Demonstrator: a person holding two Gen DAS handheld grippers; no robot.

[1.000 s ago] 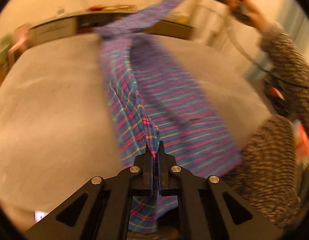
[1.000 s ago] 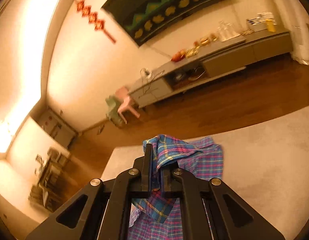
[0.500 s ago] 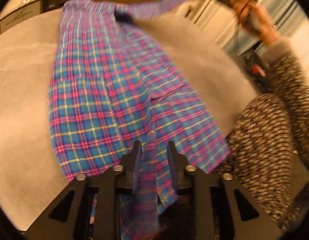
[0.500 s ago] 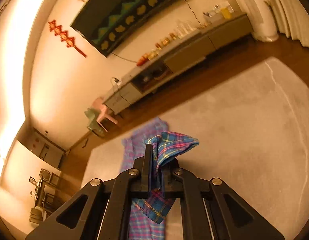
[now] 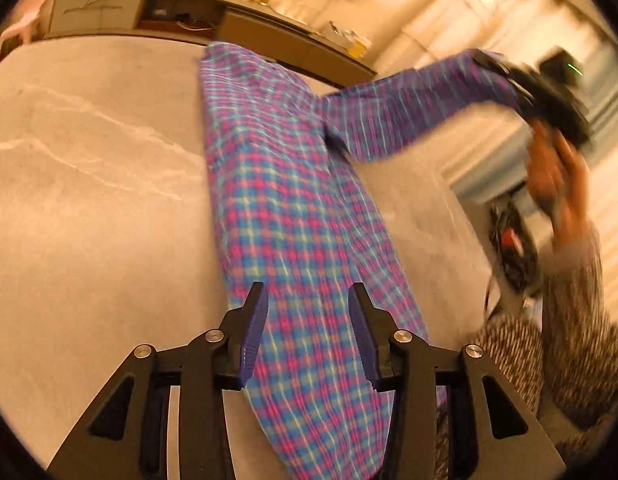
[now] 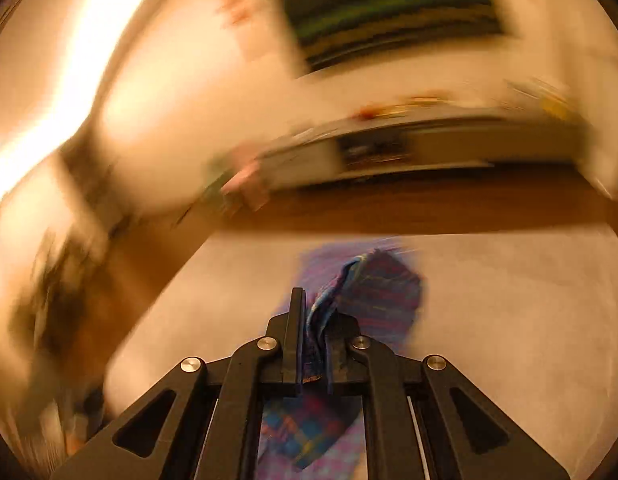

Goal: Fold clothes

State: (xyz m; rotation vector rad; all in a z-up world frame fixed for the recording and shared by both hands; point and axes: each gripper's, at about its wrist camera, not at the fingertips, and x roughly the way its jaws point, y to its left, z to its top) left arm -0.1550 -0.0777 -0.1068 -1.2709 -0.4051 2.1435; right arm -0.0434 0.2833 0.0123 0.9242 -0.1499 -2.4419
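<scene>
A blue, pink and yellow plaid garment [image 5: 293, 208] lies lengthwise on the pale carpet [image 5: 89, 200]. My left gripper [image 5: 307, 300] is open just above its near end, holding nothing. One part of the garment [image 5: 409, 112] is lifted up to the right, where my right gripper [image 5: 549, 96] grips its end. In the right wrist view my right gripper [image 6: 315, 312] is shut on a bunch of the plaid cloth [image 6: 373, 284]; that view is blurred.
A long low cabinet [image 5: 189, 20] stands along the far wall beyond the carpet. The person's arm in a knit sleeve [image 5: 569, 340] is at the right. A wood floor strip [image 6: 389, 208] lies between carpet and cabinet.
My left gripper opened and let go of the garment, which now lies flat beneath it. My right gripper keeps its hold and swings quickly, blurring its view.
</scene>
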